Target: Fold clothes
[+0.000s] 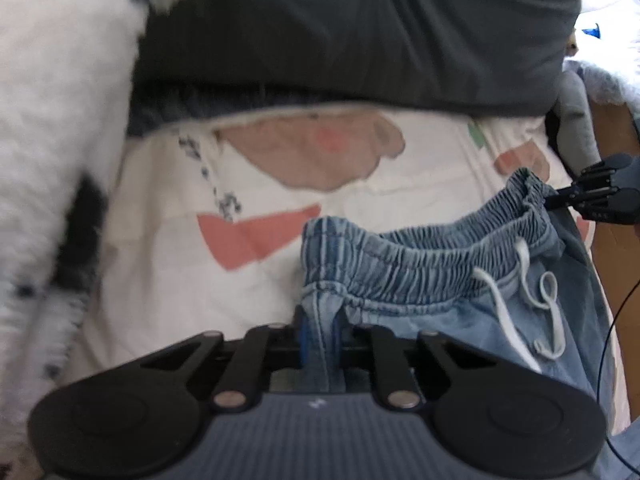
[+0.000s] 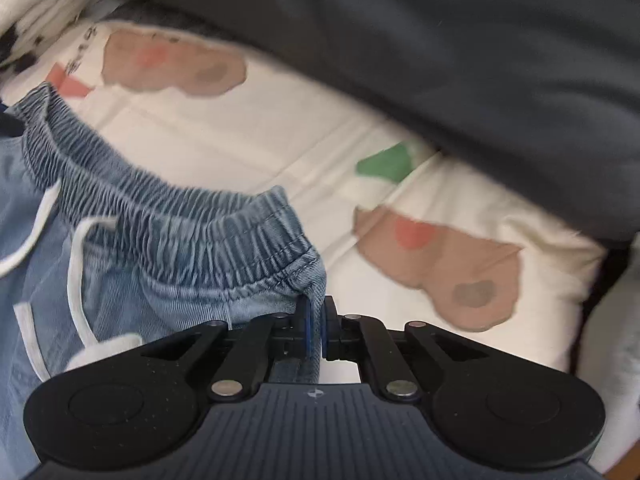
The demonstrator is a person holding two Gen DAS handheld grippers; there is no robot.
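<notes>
Denim shorts (image 1: 440, 280) are lying on a printed quilt (image 1: 160, 280), elastic waistband raised, white drawstring (image 1: 520, 292) trailing down the front. Each end of the waistband is sitting between a pair of jaws. The left gripper (image 1: 320, 340) is clamping the left side seam, cloth bunching between its blue pads. The right gripper (image 2: 316, 332) is pinching the opposite seam in the same way; in the left view it is showing at the far end of the waistband, though blur there is making the contact hard to judge. A dark grey pillow (image 1: 360, 32) is lying beyond the quilt, with a fluffy white-and-black throw (image 1: 52, 120) at the left.
</notes>
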